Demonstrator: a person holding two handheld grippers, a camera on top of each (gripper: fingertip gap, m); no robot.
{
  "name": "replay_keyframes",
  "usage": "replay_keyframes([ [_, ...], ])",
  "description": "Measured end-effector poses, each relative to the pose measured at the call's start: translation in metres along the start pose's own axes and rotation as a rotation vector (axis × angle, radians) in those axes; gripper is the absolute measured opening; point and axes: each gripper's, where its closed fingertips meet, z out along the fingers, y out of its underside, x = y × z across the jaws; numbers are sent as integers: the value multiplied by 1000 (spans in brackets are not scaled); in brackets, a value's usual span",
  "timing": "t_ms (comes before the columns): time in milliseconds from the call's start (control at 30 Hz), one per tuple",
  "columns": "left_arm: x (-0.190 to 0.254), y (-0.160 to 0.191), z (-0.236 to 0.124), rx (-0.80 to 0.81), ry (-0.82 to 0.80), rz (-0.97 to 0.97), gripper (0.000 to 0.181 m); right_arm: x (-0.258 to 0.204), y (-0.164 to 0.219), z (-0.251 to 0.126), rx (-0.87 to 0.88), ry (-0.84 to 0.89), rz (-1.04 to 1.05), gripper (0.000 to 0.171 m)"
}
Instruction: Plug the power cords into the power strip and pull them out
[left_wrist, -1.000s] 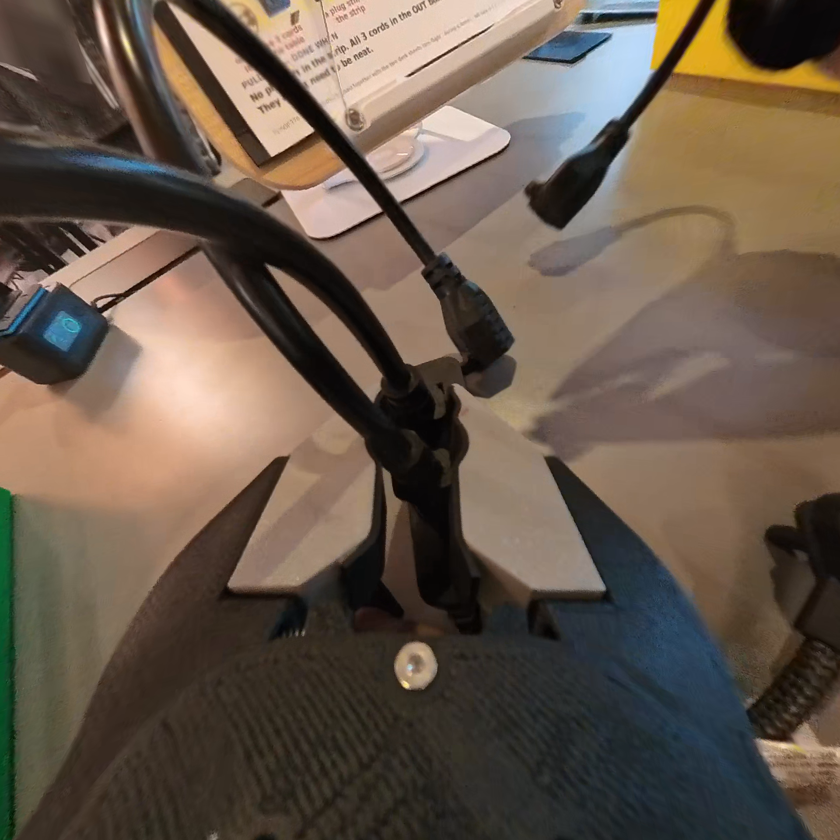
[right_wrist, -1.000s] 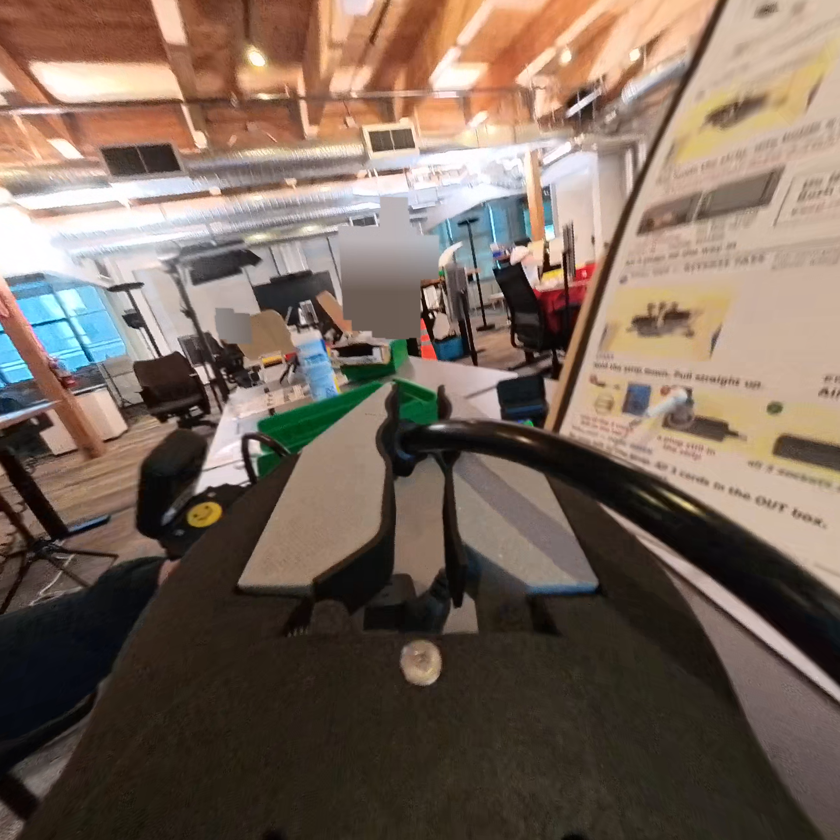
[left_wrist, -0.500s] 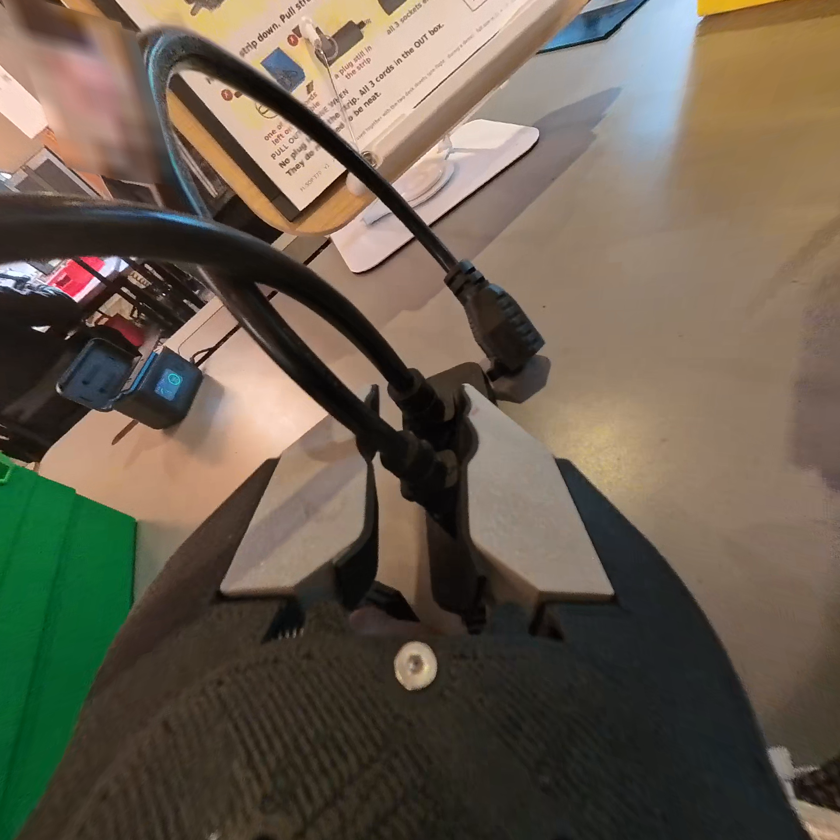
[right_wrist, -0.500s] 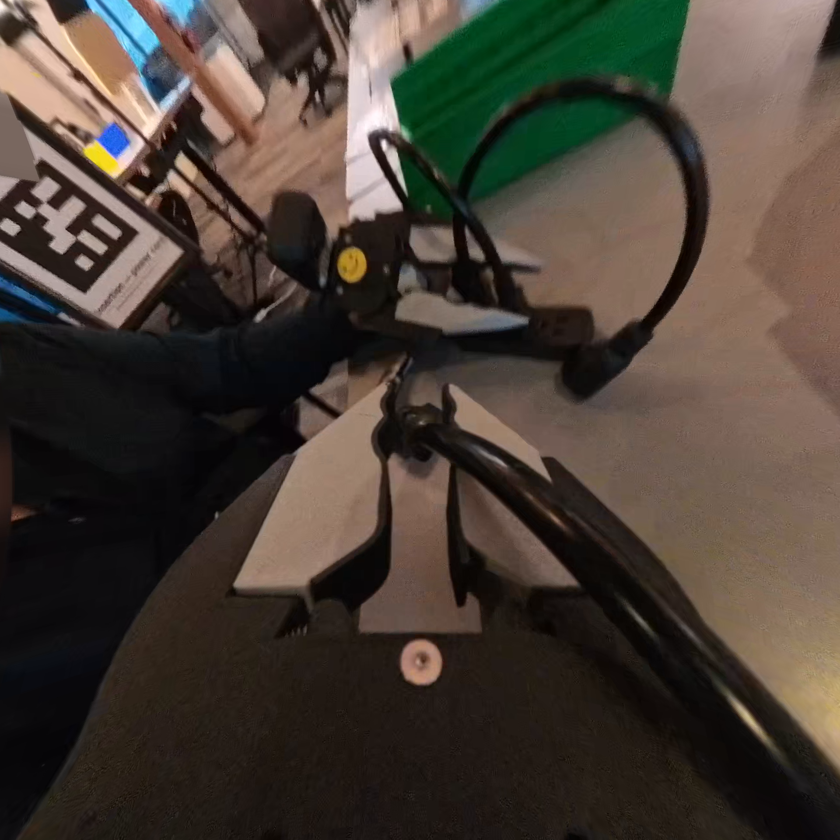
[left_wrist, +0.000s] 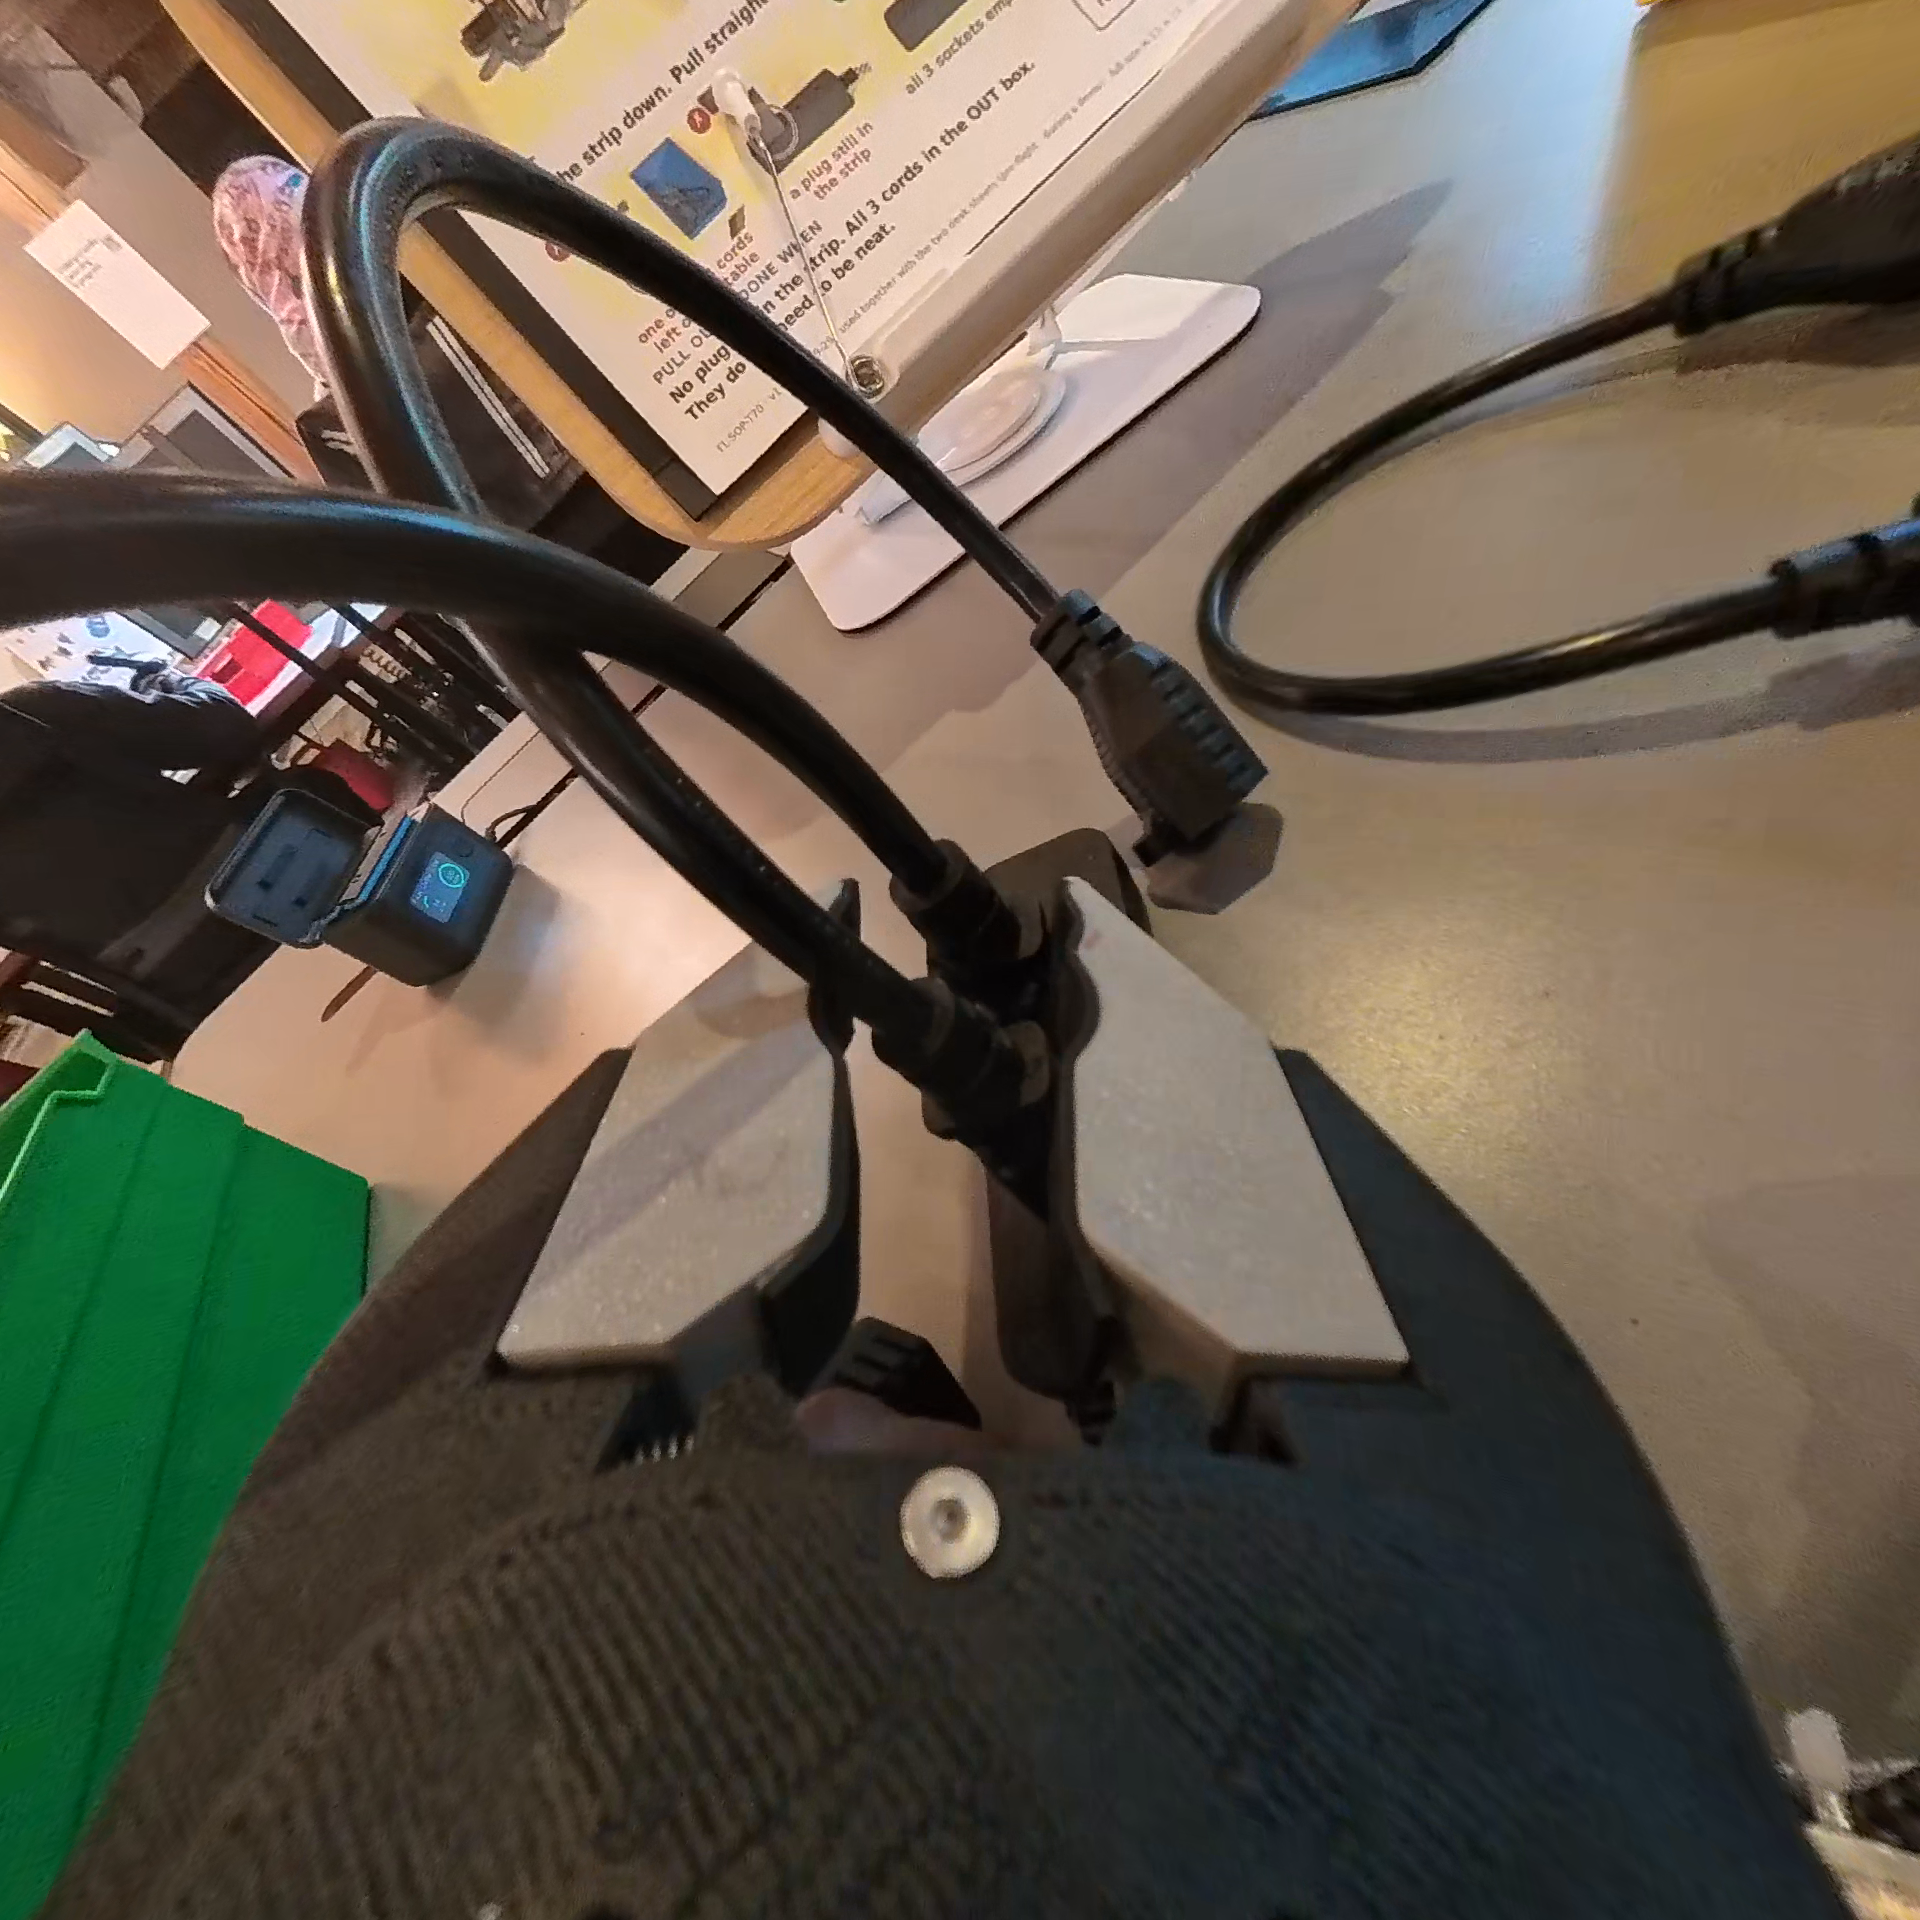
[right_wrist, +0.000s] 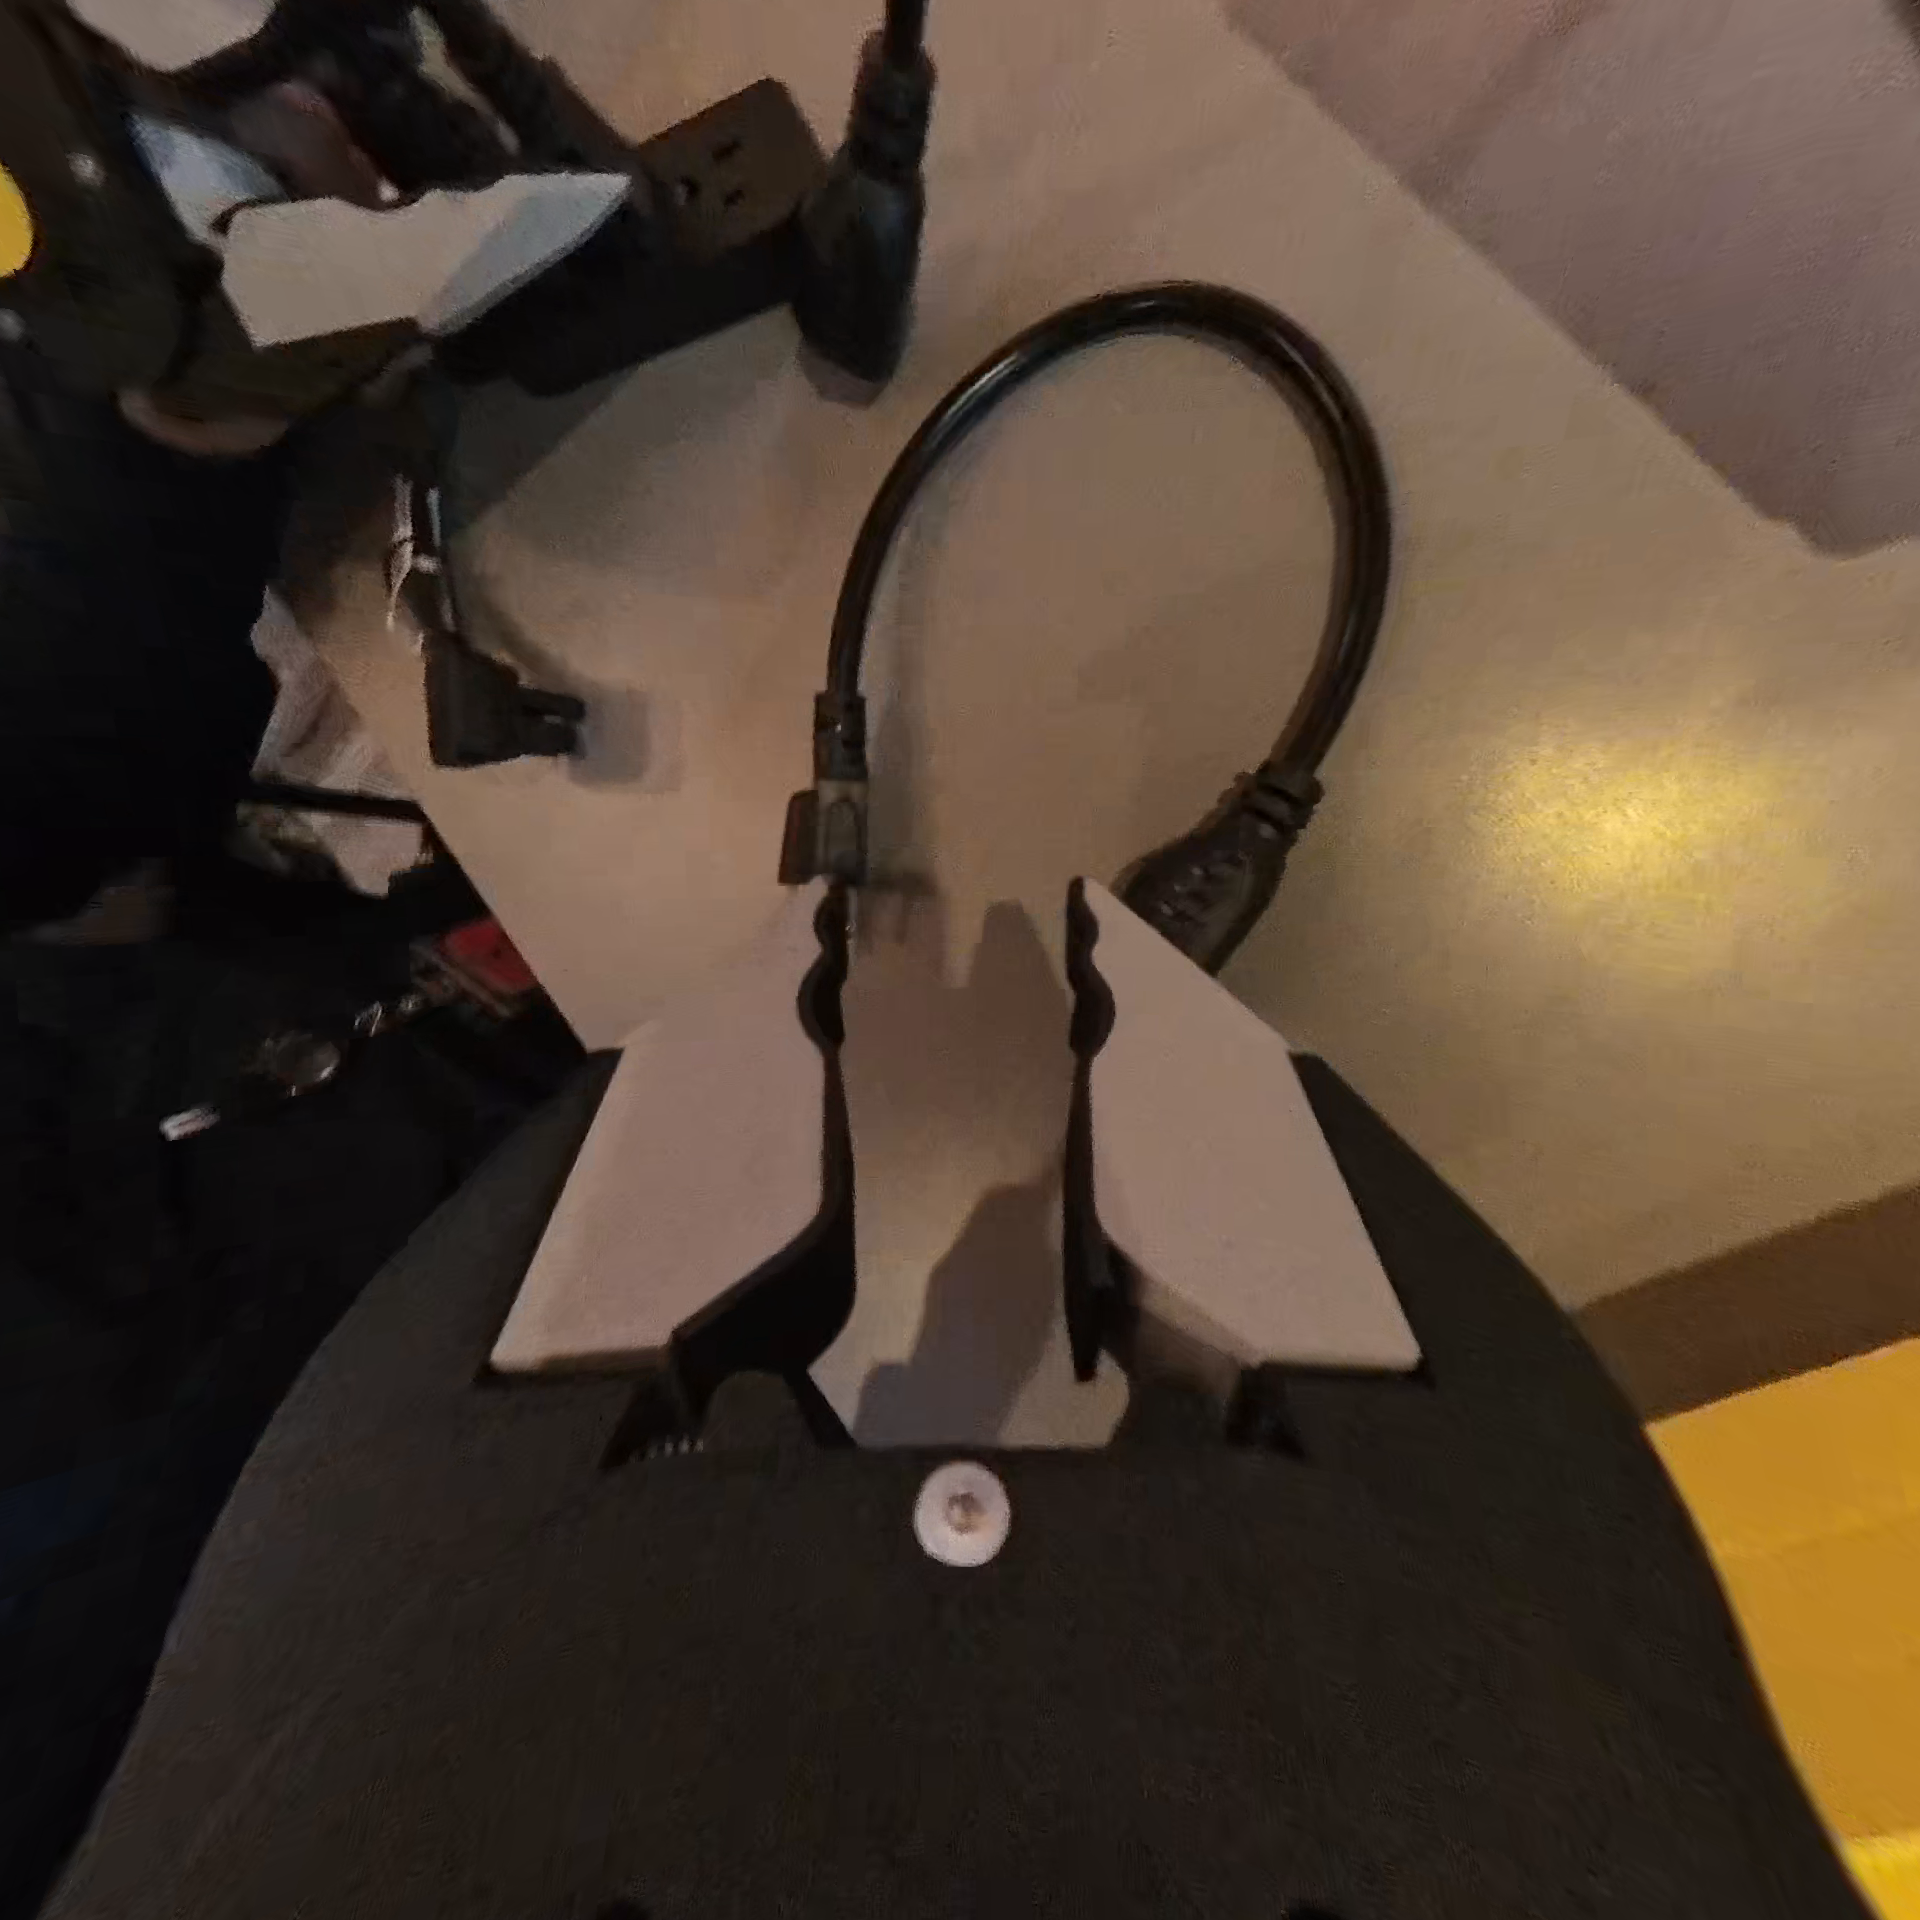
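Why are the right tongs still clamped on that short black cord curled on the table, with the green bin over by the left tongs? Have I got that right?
Not quite. In the right wrist view the right tongs are open and hold nothing; the short black cord lies loose on the table just beyond the tips. The green bin does sit beside the left tongs.

Workshop-like lab: instruction board (left_wrist: 935, 156), green bin (left_wrist: 156, 1299), worktable (left_wrist: 1558, 1039).

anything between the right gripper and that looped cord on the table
Nothing visible. The looped cord lies on the bare table just ahead of the open right gripper, with one plug beside its right fingertip.
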Motion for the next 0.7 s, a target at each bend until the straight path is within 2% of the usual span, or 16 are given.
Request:
replay_keyframes([
  [200,-1,1,-1,-1,-14,5,34,-4,9,36,83,176,6,78],
  [333,-2,1,-2,-1,-16,8,34,22,12,31,77,523,-71,120],
  [367,-2,1,-2,-1,-15,7,34,26,11,29,78,573,-85,124],
  [500,-2,1,-2,-1,-14,6,34,12,5,59,54,433,-52,139],
  [600,-2,1,-2,-1,-14,6,34,33,9,75,-42,509,-28,150],
  [633,-2,1,-2,-1,-14,7,34,34,11,82,-69,488,-9,156],
  [700,-2,1,-2,-1,-14,7,34,30,12,94,-79,408,20,156],
])
